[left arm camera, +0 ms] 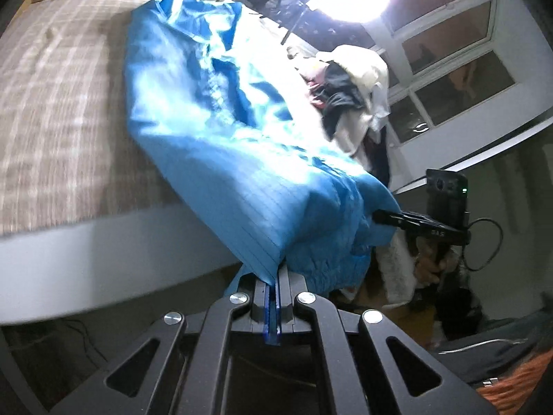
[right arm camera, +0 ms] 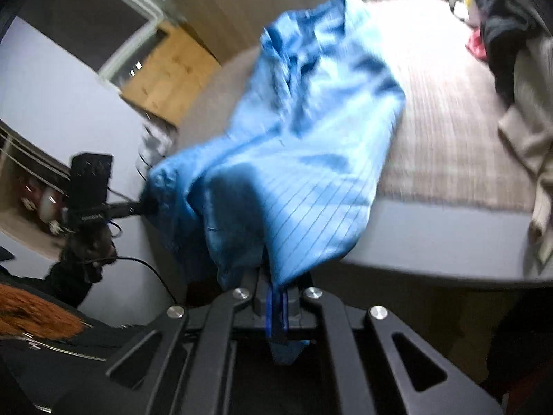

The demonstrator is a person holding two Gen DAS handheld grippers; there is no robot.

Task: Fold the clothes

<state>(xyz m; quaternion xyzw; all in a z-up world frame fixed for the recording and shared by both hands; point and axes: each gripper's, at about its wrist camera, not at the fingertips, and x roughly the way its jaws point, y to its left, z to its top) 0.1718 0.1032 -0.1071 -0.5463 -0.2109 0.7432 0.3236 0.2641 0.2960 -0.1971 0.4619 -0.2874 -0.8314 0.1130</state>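
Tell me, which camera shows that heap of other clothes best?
The left wrist view: the clothes pile sits whole beside the blue garment. The right wrist view catches only its edge at the frame's right.

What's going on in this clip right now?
A person holding a gripper in each hand is handling a blue garment. The left gripper and the right gripper are each shut on an edge of it, near the edge of the bed. The far end of the garment trails over the checked cover. A pile of other clothes waits further along. No fold shows yet.
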